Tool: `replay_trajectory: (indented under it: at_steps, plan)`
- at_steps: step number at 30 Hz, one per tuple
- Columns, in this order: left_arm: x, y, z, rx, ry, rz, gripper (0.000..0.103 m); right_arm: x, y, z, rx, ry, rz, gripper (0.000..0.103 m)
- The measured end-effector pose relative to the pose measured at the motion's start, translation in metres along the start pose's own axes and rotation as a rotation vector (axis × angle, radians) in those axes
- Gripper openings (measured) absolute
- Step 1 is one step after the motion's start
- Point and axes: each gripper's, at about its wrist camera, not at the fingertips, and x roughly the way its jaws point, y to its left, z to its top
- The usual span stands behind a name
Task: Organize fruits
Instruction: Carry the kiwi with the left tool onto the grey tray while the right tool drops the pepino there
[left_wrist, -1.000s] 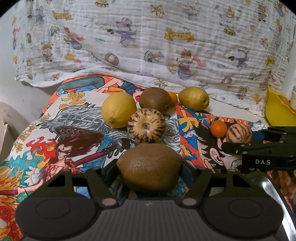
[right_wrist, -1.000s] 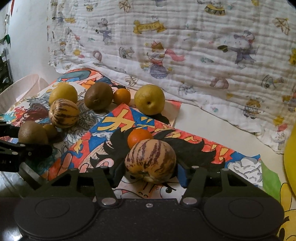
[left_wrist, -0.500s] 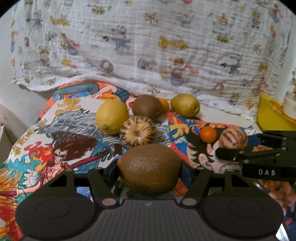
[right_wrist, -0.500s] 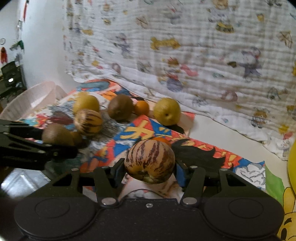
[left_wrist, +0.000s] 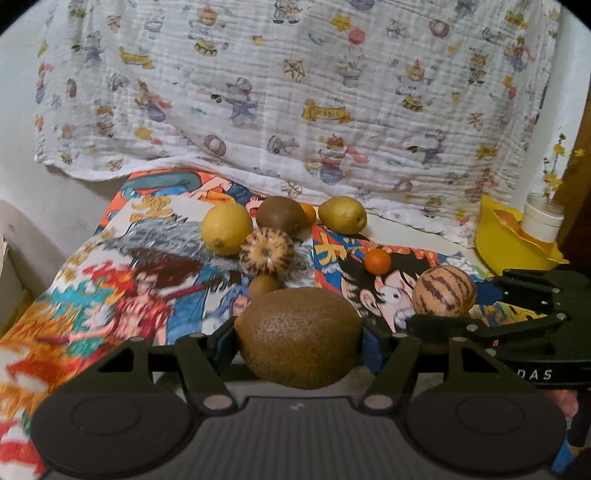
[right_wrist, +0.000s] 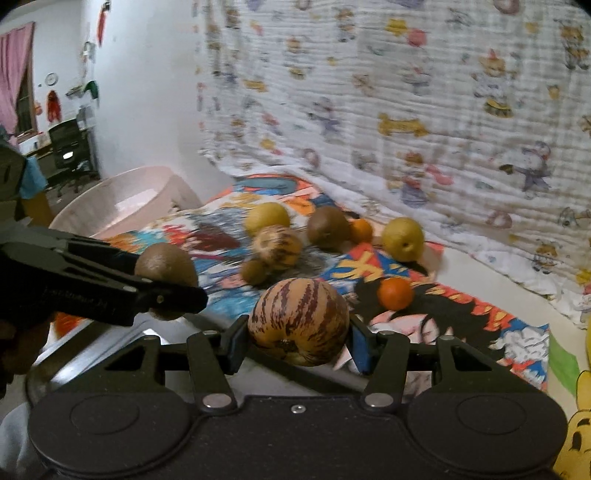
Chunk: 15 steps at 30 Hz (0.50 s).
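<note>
Cartoon-print cloth covers the surface. Large brown kiwi (left_wrist: 298, 336) is clamped in the left tool (left_wrist: 298, 341), lifted at near centre; striped tan pepino melon (right_wrist: 298, 326) is clamped in the right tool (right_wrist: 297, 334), also aloft. Risk: round fruit slipping from flat pads, or tools colliding, since they're close together. Both are held level, pointing far.

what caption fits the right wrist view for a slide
Right gripper holds a striped melon; left gripper holds a brown kiwi over the cartoon-print cloth.

Matt black plastic left tool (left_wrist: 299, 338), rough brown kiwi (left_wrist: 298, 336), crinkled white cloth (left_wrist: 295, 92), glossy yellow plastic bowl (left_wrist: 509, 247)
</note>
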Motion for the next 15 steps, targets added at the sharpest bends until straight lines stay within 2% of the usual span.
replay_trajectory:
  at_steps: [9,15]
  plan:
    - [-0.046,0.018,-0.036,-0.014,0.017,-0.031,0.070,-0.027,0.054,-0.028,-0.075,0.035,0.085,0.056]
    - [-0.063,0.025,-0.057,-0.008,0.030,-0.044,0.070,-0.035,0.073,-0.047,-0.076,0.070,0.117,0.056]
